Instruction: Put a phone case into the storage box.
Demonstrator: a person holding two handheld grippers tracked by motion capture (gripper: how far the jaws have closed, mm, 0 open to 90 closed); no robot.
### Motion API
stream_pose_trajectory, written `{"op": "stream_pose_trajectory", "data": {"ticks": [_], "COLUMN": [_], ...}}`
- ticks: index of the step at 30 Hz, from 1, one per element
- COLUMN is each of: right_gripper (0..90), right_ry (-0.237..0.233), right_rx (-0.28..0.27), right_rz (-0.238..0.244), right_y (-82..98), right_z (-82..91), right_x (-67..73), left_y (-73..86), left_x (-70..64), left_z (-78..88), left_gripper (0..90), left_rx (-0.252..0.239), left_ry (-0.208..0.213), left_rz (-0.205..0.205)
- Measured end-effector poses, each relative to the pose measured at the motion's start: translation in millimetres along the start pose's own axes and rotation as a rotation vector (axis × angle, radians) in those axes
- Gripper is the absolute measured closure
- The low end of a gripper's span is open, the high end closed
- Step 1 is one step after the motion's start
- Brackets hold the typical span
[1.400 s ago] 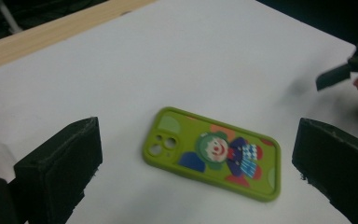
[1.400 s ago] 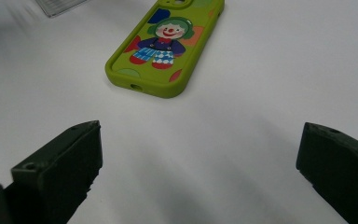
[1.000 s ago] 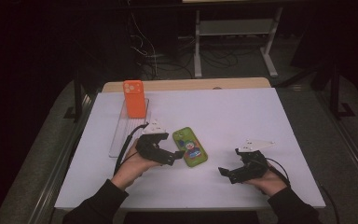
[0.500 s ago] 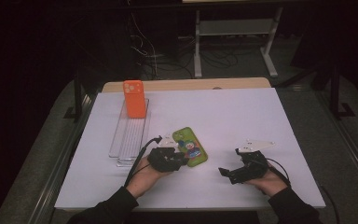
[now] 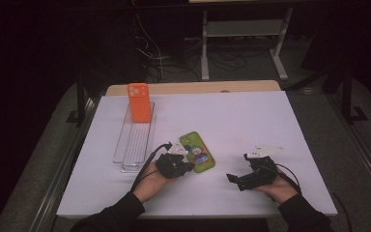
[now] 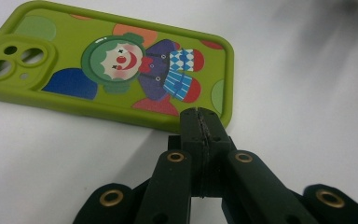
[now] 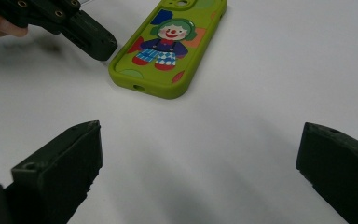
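Left gripper (image 6: 200,122) pressed together, empty, tips just touching green clown case (image 6: 121,70) corner; jaws just closed. Right gripper (image 7: 200,154) spread, nearby. Orange case (image 5: 139,102) seen from high view.

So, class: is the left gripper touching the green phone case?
Cannot tell. In the left gripper view the left gripper, jaws just closed with nothing between them, sits at the edge of the green phone case, but neither contact nor a gap shows plainly.

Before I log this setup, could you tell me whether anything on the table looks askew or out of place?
Mostly tidy. The green phone case lies flat but slanted on the white table, beside the clear rack where the orange phone case stands upright. No damage shows.
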State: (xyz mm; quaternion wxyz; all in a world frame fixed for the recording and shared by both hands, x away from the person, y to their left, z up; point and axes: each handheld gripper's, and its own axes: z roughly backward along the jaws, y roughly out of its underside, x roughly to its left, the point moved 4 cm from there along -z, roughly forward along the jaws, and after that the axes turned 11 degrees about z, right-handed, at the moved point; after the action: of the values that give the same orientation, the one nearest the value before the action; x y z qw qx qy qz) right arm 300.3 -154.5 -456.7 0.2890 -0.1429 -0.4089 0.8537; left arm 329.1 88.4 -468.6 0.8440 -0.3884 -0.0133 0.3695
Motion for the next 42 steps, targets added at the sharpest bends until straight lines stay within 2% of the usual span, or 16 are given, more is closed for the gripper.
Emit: {"op": "stream_pose_trajectory", "data": {"ticks": [2, 3, 4, 5, 8, 10, 11, 15, 16, 17, 21, 25, 27, 28, 32, 42], "right_gripper": [0.0, 0.0, 0.0, 0.0, 0.0, 0.0, 0.0, 0.0, 0.0, 0.0, 0.0, 0.0, 0.0, 0.0, 0.0, 0.0], "right_ry": [0.001, 0.001, 0.001, 0.001, 0.001, 0.001, 0.001, 0.002, 0.002, 0.003, 0.001, 0.003, 0.003, 0.002, 0.004, 0.007], "right_rx": [-0.001, -0.001, 0.0, -0.001, 0.0, -0.001, -0.001, -0.006, -0.006, -0.005, -0.008, -0.009, -0.01, -0.011, -0.012, -0.011], "right_rz": [0.0, 0.0, -0.002, -0.001, -0.004, -0.005, -0.005, -0.006, -0.004, -0.005, -0.001, -0.002, -0.005, -0.004, -0.002, -0.003], "right_y": [-0.2, -0.2, -0.3, -0.3, -0.3, -0.5, -0.6, -0.8, -0.8, -0.8, -0.9, -0.9, -0.6, -0.4, -0.1, -0.1], "right_z": [0.2, 0.4, 0.7, 0.8, 1.1, 1.2, 1.3, 1.6, 1.7, 1.8, 2.2, 3.8, 4.1, 4.2, 4.3, 4.2], "right_x": [0.2, 0.3, 0.5, 0.3, -0.2, -0.2, -0.1, -0.6, -0.9, -0.9, -0.8, -1.4, -1.8, -2.1, -2.6, -2.6], "left_y": [-0.7, -1.5, -2.3, -3.2, -6.9, -9.7, -10.6, -15.8, -17.6, -18.7, -22.0, -22.8, -23.9, -24.3, -21.8, -4.0], "left_x": [1.3, -0.2, 0.8, -0.8, -1.5, -4.2, -2.8, -5.4, -7.4, -7.7, -13.1, -14.6, -14.8, -13.4, -16.7, -9.9], "left_z": [-1.5, -3.6, -3.9, -5.9, -10.2, -14.2, -14.5, -21.2, -24.4, -25.8, -35.2, -33.3, -27.2, -22.2, -6.9, 21.8], "left_gripper": [89.4, 89.4, 89.4, 89.4, 89.4, 89.4, 89.4, 89.4, 89.4, 89.4, 89.4, 88.2, 85.1, 83.4, 72.1, 40.8], "left_rx": [0.01, 0.0, 0.011, -0.002, 0.0, -0.013, 0.005, -0.001, -0.018, -0.002, -0.004, -0.006, -0.017, -0.006, -0.025, -0.025], "left_ry": [0.006, 0.017, 0.016, 0.019, 0.028, 0.036, 0.035, 0.043, 0.049, 0.051, 0.054, 0.05, 0.055, 0.057, 0.09, 0.104], "left_rz": [-0.011, 0.008, -0.011, 0.002, -0.008, 0.003, -0.02, -0.011, 0.003, -0.007, -0.024, -0.052, -0.056, -0.081, -0.067, -0.064]}}
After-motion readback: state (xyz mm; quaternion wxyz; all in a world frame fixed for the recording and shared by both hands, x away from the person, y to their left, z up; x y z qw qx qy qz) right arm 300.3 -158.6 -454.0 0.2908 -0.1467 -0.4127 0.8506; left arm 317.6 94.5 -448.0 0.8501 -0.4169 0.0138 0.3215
